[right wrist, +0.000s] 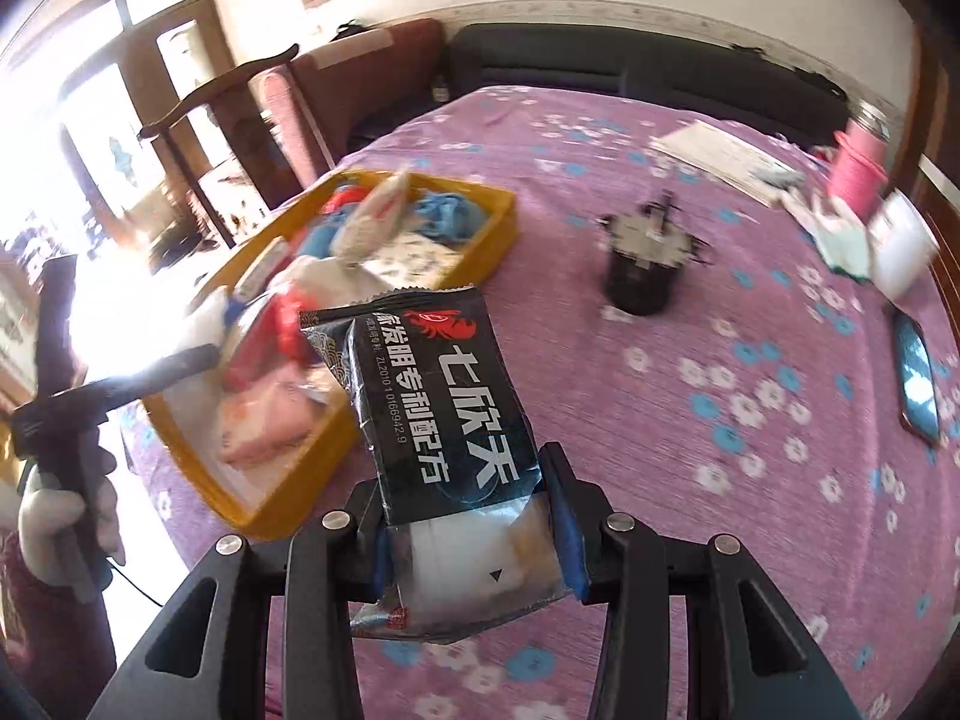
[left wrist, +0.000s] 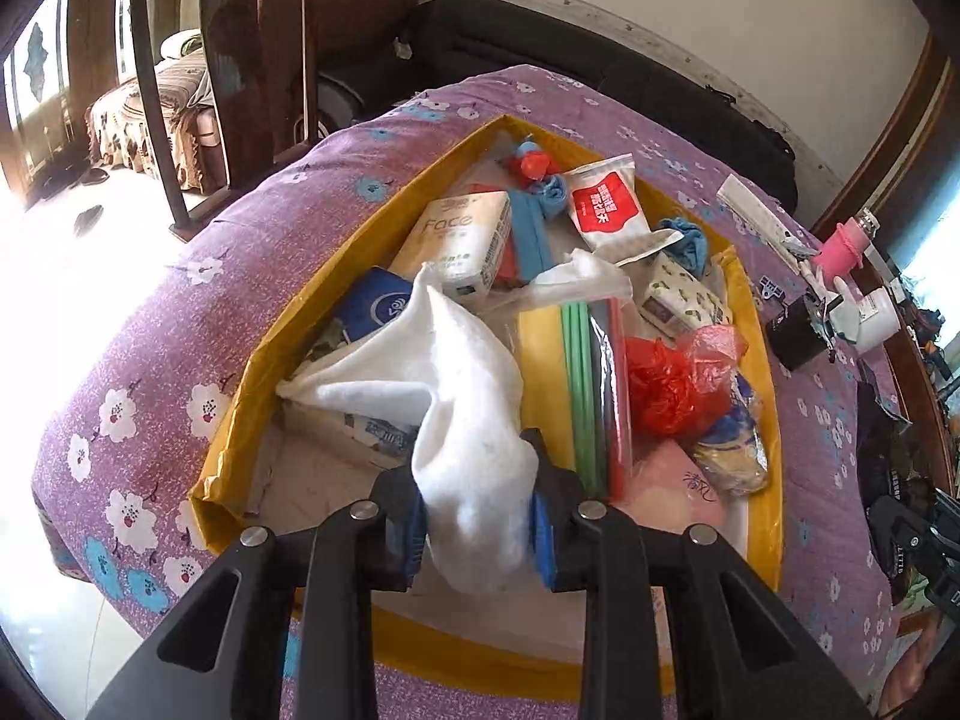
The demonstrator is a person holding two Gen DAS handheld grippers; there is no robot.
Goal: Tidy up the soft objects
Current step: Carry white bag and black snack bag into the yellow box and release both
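Yellow-walled shallow tray sits on a table covered in purple flowered cloth, packed with tissue packs, a red plastic bag, zip bags and blue cloths. The left gripper has its fingers closed on a white fluffy towel above the tray. The right gripper has its fingers clamped on a black snack packet, beside the tray.

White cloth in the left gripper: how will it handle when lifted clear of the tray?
The white cloth is probably floppy: it droops from the left gripper. Its far end trails over packets in the yellow tray, so it may drag them.
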